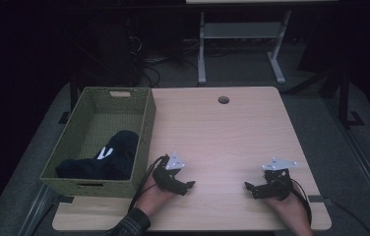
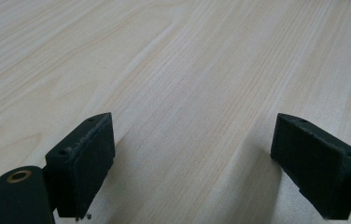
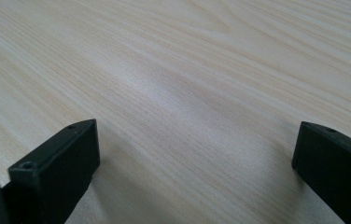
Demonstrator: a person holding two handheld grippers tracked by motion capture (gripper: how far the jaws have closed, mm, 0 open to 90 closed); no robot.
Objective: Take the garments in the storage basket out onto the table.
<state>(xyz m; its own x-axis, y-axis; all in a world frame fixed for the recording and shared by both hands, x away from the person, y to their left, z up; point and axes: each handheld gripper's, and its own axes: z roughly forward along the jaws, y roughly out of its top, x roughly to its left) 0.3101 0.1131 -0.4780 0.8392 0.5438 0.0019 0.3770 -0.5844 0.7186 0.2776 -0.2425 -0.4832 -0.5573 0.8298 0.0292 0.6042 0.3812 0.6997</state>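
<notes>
Currently both grippers, left (image 1: 185,186) and right (image 1: 250,187), rest wide open, empty, on table (image 1: 232,128). Approach basket's (image 1: 142,142) dark clothes (image 1: 105,160) from above.

Table (image 1: 232,132): pale wood with fine straight grain and a smooth, faintly sheened finish; basket (image 1: 146,129): coarse green woven fibre; dark garment (image 1: 109,157) inside it: soft matt cloth; fingers (image 2: 89,158) of both grippers: matt black plastic with finely textured pads.
</notes>
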